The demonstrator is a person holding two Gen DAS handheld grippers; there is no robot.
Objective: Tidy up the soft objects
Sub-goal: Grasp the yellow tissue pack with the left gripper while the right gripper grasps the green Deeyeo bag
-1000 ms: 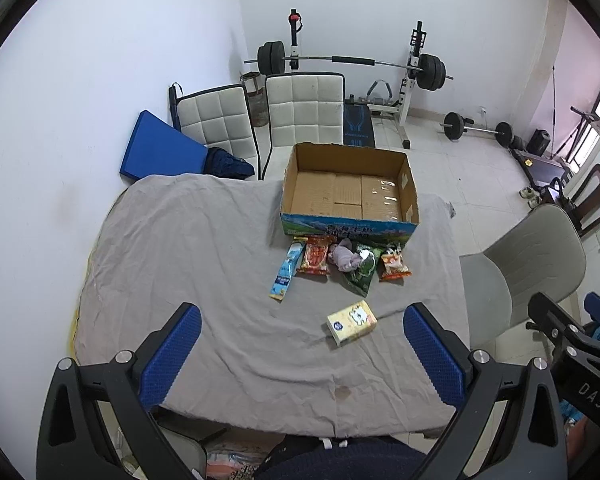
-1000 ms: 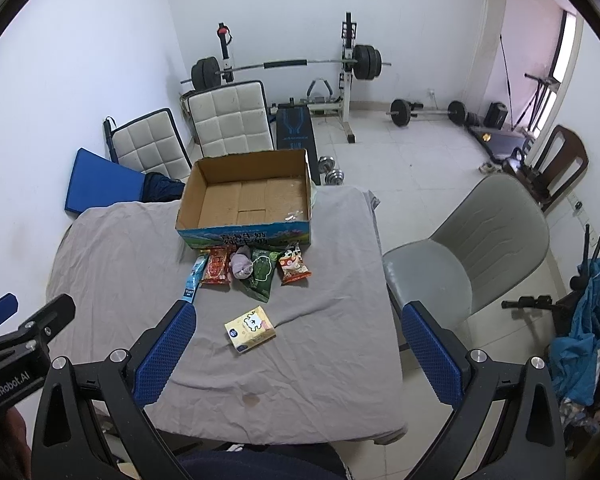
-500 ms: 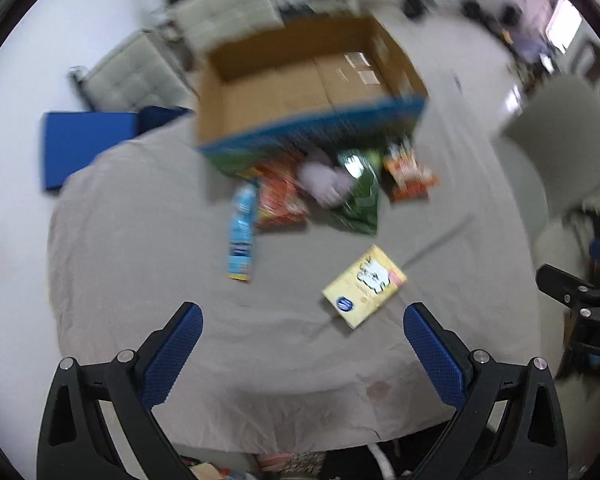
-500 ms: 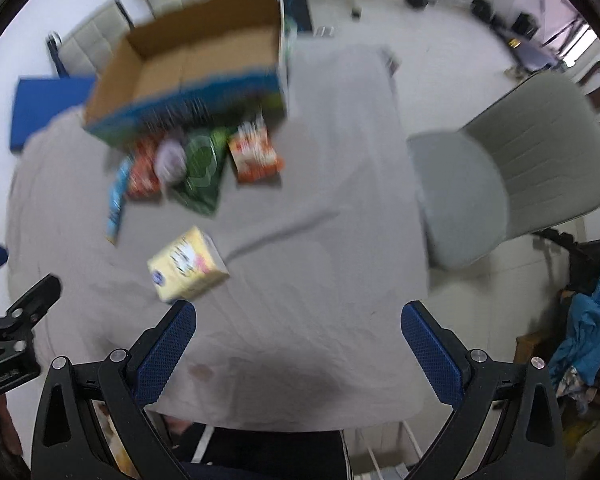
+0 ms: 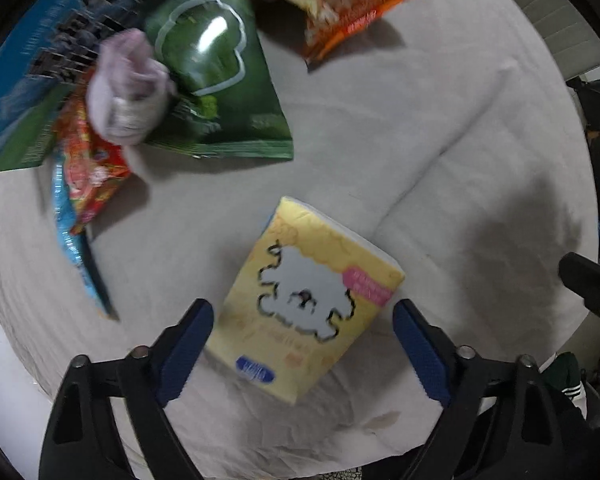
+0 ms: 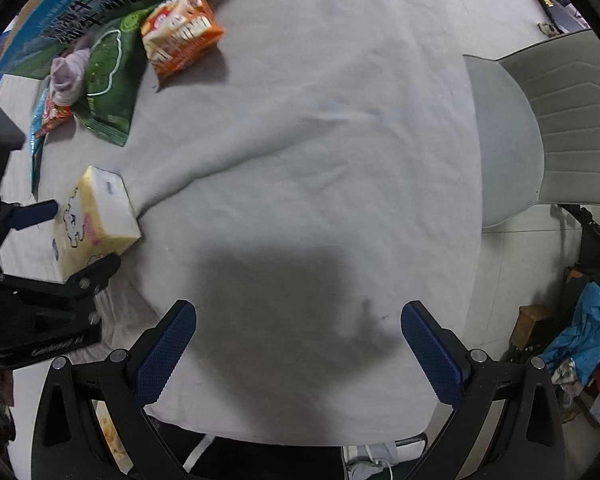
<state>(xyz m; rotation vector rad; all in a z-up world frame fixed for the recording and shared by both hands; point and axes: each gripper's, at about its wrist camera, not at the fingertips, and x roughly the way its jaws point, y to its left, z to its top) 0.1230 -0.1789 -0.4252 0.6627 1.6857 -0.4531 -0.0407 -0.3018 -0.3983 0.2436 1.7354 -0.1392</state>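
Left wrist view: both claws gape wide, left claw [image 5: 303, 334] straddling the yellow tissue pack [image 5: 306, 300].

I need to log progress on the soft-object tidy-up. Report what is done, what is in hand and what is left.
Done: nothing looks packed; every item lies on the grey cloth outside the box.
In hand: the left claw, open, straddles the yellow tissue pack without gripping it. The right claw is open over bare cloth.
Left: the tissue pack, green bag, orange bag, rolled socks, red packet and blue packet.
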